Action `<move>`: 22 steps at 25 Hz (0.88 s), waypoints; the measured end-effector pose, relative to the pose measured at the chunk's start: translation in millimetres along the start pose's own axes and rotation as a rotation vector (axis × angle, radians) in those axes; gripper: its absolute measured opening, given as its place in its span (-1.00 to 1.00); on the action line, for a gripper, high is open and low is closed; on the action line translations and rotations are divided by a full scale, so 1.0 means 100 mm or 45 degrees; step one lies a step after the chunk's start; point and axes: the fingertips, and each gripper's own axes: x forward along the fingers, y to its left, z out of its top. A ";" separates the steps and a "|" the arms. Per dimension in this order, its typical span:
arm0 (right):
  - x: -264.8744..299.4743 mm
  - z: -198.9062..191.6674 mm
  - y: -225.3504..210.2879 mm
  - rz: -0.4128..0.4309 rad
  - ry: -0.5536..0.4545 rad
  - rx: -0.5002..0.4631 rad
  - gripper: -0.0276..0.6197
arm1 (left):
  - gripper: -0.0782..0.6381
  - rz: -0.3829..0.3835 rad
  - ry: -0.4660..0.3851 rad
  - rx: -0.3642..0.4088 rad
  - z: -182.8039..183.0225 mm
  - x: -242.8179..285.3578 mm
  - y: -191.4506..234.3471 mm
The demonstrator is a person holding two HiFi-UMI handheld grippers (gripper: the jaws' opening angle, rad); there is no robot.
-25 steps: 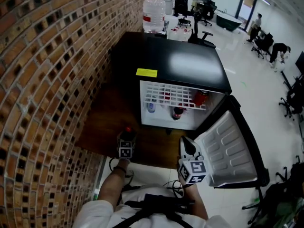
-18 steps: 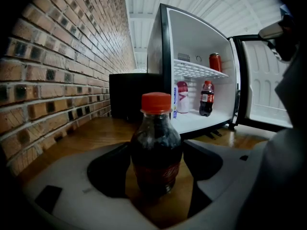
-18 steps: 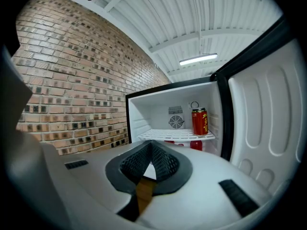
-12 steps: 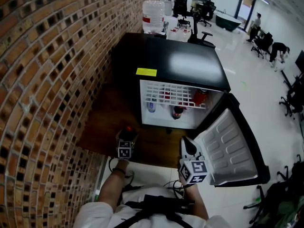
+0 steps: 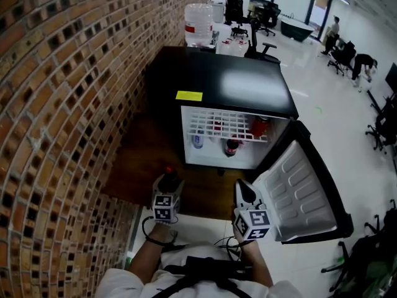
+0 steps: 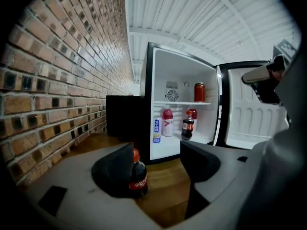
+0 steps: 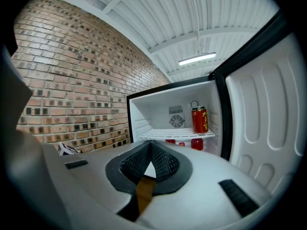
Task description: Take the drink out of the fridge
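The left gripper tilts slightly down toward the open fridge. Its jaws have just been closing a little but stand apart, gripping nothing. One cola bottle stands on the wooden floor before the fridge, by the left jaw. Inside the fridge are one red can on the shelf and four bottles below. The right gripper, about level, is clamped together and empty.

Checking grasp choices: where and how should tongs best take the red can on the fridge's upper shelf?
Probably the round side of the red metal can, at mid-height, coming straight in through the open front. It stands upright and alone on the white wire shelf, so level tongs can close across it.
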 end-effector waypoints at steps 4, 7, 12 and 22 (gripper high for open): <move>-0.02 0.01 -0.03 -0.010 -0.009 0.002 -0.88 | -0.27 -0.044 -0.070 0.037 0.44 -0.13 -0.25; -0.05 0.03 -0.07 -0.026 -0.017 0.003 -0.88 | -0.52 -0.094 -0.119 0.042 0.73 -0.18 -0.43; -0.06 0.05 -0.13 -0.044 -0.029 0.013 -0.88 | -0.76 -0.216 -0.171 0.008 1.10 -0.23 -0.75; -0.06 0.11 -0.09 -0.042 -0.034 -0.035 -0.88 | -0.78 -0.297 -0.190 0.060 1.35 -0.26 -1.18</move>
